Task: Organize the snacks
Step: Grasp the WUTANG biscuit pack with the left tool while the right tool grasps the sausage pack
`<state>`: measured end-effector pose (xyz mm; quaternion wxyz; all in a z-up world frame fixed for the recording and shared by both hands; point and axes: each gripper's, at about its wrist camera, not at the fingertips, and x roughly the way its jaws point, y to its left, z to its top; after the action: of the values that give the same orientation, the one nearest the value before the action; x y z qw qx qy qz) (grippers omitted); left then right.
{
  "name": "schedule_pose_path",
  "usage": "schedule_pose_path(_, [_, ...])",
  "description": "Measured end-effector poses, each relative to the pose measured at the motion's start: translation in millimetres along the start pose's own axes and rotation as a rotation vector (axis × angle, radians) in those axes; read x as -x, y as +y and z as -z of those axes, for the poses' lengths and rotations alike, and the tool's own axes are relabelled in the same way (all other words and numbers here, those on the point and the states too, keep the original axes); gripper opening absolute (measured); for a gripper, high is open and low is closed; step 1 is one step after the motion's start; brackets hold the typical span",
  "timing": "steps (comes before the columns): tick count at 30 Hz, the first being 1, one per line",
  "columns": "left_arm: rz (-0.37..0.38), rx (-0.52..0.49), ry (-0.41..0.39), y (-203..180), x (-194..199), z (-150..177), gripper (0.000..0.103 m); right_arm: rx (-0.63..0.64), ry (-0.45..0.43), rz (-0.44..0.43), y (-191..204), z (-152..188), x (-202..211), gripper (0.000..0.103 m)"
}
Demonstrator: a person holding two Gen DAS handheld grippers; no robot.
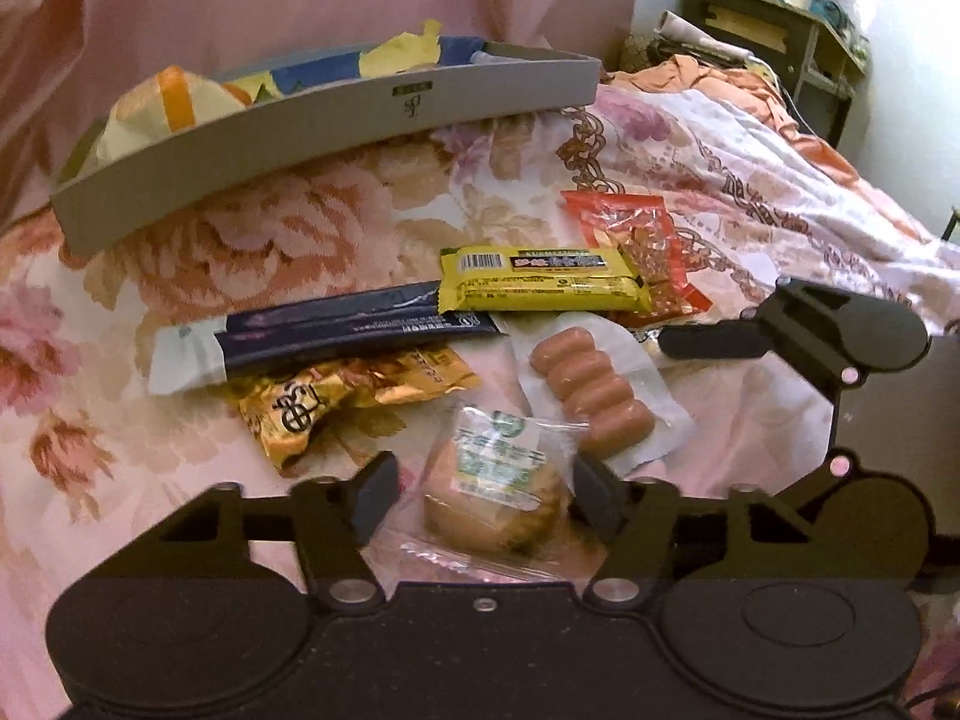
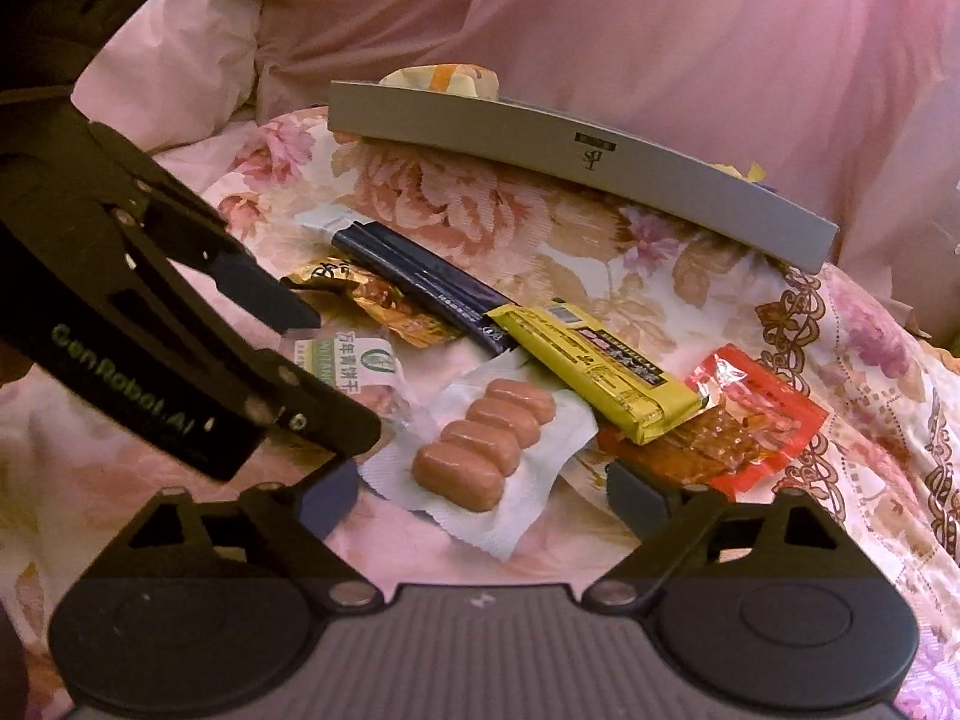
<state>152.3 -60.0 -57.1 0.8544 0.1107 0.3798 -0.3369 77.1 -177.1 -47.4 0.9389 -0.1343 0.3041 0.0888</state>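
My left gripper (image 1: 486,498) is shut on a clear-wrapped cookie packet (image 1: 492,492) with a green label, its pads against the wrapper's sides; the right wrist view shows the same grip (image 2: 342,372). My right gripper (image 2: 480,498) is open, straddling a white pack of small sausages (image 2: 480,450) without pressing it. Behind lie a yellow bar (image 2: 600,372), a red packet (image 2: 750,420), a dark blue stick pack (image 2: 420,282) and a gold packet (image 2: 366,294). A grey tray (image 1: 336,120) at the back holds several wrapped snacks.
Everything lies on a soft floral bedspread (image 1: 300,228). A pink duvet (image 2: 660,30) is piled behind the tray. A dark bedside cabinet (image 1: 780,30) stands far right. One finger (image 1: 708,341) of the right gripper reaches in beside the sausages.
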Motion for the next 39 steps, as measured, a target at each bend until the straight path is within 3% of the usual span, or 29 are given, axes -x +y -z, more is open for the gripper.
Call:
schedule_pose_path(2, [-0.027, 0.013, 0.010, 0, -1, 1, 0.052, -0.003, -0.001, -0.004, -1, 0, 0, 0.084])
schedule_pose_path(11, [-0.136, 0.198, 0.039, 12, 7, 5, 0.051, -0.014, 0.026, 0.008, -3, -2, 9, 0.071])
schedule_pose_path(21, [-0.143, 0.253, 0.046, 15, 11, 8, 0.053, -0.044, -0.002, 0.002, -3, -8, 7, 0.086])
schedule_pose_path(26, [-0.143, 0.255, 0.046, 15, 11, 8, 0.053, -0.086, 0.013, -0.003, -5, -11, -9, 0.088])
schedule_pose_path(28, [-0.148, 0.248, 0.049, 14, 11, 7, 0.053, -0.108, 0.025, -0.009, -9, -10, -13, 0.086])
schedule_pose_path(30, [-0.158, 0.240, 0.051, 12, 10, 7, 0.052, -0.118, 0.027, -0.008, -10, -9, -13, 0.075])
schedule_pose_path(33, [-0.174, 0.248, 0.055, 9, 11, 8, 0.051, -0.118, 0.030, -0.011, -11, -8, -11, 0.067])
schedule_pose_path(39, [-0.186, 0.308, 0.071, 3, 18, 15, 0.051, -0.118, 0.078, -0.062, -14, -8, 3, 0.065])
